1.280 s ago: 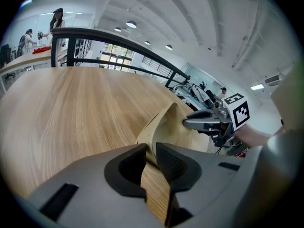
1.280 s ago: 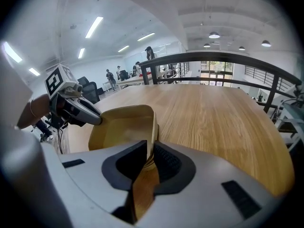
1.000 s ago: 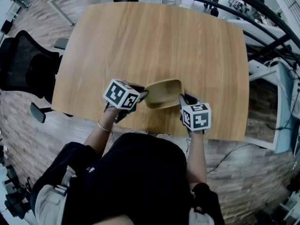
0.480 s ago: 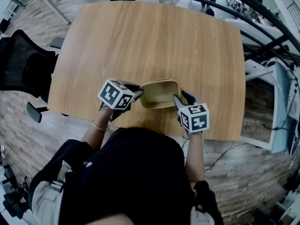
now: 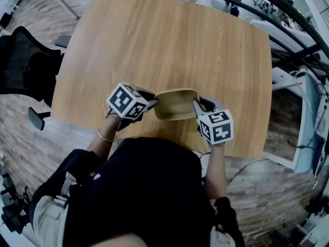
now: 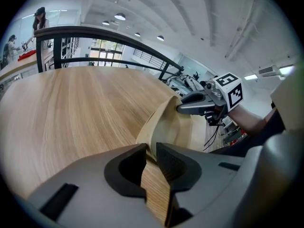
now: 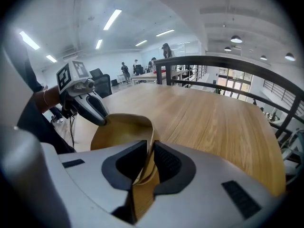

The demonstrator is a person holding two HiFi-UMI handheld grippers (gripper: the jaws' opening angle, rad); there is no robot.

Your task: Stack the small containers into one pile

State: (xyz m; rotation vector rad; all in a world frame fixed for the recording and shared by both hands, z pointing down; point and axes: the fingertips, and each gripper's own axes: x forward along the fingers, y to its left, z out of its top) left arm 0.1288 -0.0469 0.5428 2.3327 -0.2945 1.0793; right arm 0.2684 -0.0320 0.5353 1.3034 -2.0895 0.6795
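Note:
A tan, thin-walled small container [image 5: 176,104] hangs between my two grippers, just above the wooden table [image 5: 154,35] near its front edge. My left gripper [image 5: 152,103] is shut on the container's left rim; in the left gripper view the pads [image 6: 164,158] pinch the wall [image 6: 168,122]. My right gripper [image 5: 198,107] has just been closing, and the container's right wall [image 7: 121,127] sits pressed between its jaws [image 7: 151,148]. Each gripper appears in the other's view, at the far rim [image 6: 190,109] [image 7: 102,118]. The container may be more than one nested together; I cannot tell.
The tabletop beyond the container is bare wood. A black office chair [image 5: 25,71] stands left of the table. A black railing [image 5: 267,9] curves behind the table's far edge. A white unit [image 5: 303,112] stands to the right.
The right gripper has shifted slightly and lifted the container's right end a little. The left gripper has kept its grip in the same place.

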